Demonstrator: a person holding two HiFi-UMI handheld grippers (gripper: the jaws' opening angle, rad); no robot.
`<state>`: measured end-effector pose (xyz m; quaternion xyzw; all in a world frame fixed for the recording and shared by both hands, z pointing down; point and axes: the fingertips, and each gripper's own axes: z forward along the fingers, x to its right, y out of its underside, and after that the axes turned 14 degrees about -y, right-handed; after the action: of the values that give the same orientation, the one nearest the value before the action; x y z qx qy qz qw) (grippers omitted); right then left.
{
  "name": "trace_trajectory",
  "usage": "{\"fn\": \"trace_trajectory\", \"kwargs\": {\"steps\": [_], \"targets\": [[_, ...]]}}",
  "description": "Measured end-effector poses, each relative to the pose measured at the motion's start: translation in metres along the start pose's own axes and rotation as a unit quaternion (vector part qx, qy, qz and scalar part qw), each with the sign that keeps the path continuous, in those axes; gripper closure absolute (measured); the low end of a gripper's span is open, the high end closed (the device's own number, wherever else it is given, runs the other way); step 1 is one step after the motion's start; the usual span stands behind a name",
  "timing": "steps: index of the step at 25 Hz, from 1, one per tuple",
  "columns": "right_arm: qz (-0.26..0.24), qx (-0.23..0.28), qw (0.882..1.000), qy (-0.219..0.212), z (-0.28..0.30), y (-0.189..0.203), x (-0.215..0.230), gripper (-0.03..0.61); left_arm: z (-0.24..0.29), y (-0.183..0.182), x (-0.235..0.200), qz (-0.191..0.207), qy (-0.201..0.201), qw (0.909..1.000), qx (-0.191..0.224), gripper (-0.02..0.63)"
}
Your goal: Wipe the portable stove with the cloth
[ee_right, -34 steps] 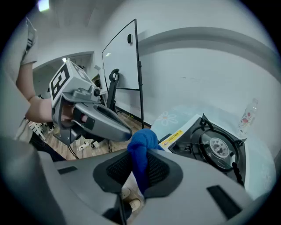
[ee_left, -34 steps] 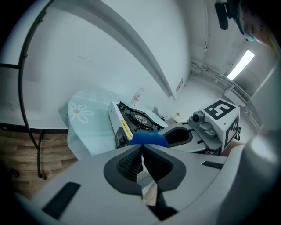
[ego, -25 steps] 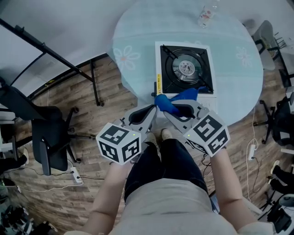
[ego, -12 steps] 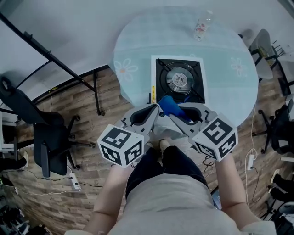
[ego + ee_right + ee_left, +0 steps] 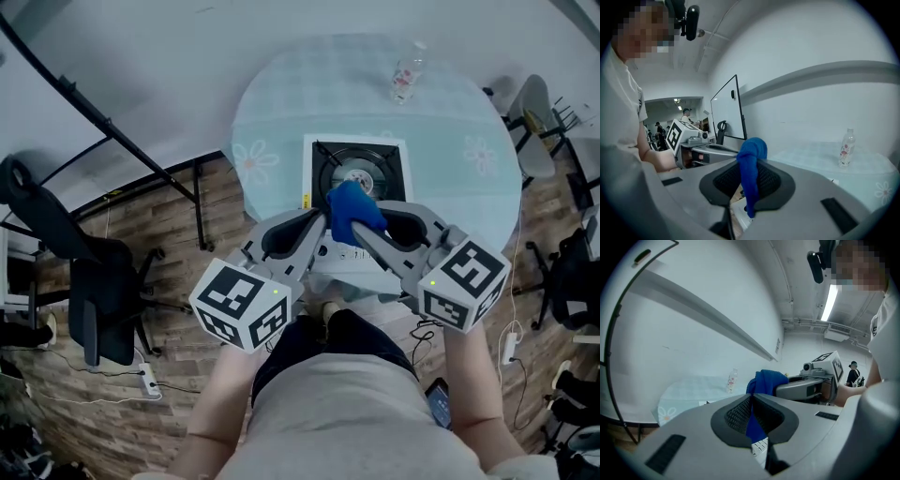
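The white portable stove (image 5: 320, 161) with its black burner top sits on the round, pale blue table (image 5: 281, 112). A bunched blue cloth (image 5: 354, 211) hangs in the air over the stove's near edge, hiding part of it. My left gripper (image 5: 323, 222) is shut on the cloth's left side and my right gripper (image 5: 359, 231) is shut on its right side. In the left gripper view the cloth (image 5: 765, 379) rises out of the shut jaws (image 5: 752, 401). The right gripper view shows the cloth (image 5: 751, 157) pinched the same way (image 5: 749, 185).
A clear plastic bottle (image 5: 405, 75) stands at the table's far side, also visible as the bottle (image 5: 845, 147). A black office chair (image 5: 94, 281) and a slanted black stand (image 5: 141, 141) are on the left. More chairs (image 5: 562, 262) crowd the right. The floor is wood.
Both grippers have carried the cloth up and forward, from the table's near edge to over the stove's near side. The cloth stays pinched by both.
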<state>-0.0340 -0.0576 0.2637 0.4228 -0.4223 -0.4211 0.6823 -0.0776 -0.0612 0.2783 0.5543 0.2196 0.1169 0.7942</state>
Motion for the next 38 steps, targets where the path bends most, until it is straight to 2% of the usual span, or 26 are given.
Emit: {"fn": "trace_trajectory", "kwargs": {"steps": [3,7,10,17,28,38], "targets": [[-0.004,0.025,1.000,-0.002,-0.006,-0.011,0.000,0.497,-0.001,-0.011,0.004,-0.007,0.009,0.9997,0.021,0.586],[-0.011,0.050,0.999,-0.009,-0.011,-0.016,-0.001,0.497,-0.002,-0.023,0.015,-0.037,0.044,0.9969,0.054,0.586],[-0.017,0.054,0.998,-0.008,-0.013,-0.017,0.001,0.497,-0.001,-0.028,0.022,-0.021,0.052,0.9962,0.067,0.586],[-0.016,0.058,0.998,-0.005,-0.015,-0.016,0.000,0.497,0.001,-0.020,0.025,-0.004,0.051,0.9976,0.047,0.586],[-0.003,0.046,0.999,0.009,-0.025,-0.004,0.004,0.497,0.002,-0.002,0.024,-0.034,0.060,0.9973,0.025,0.586],[-0.003,0.005,1.000,-0.018,-0.017,0.008,-0.010,0.499,-0.004,0.009,0.021,-0.038,0.045,0.9982,0.011,0.586]]}}
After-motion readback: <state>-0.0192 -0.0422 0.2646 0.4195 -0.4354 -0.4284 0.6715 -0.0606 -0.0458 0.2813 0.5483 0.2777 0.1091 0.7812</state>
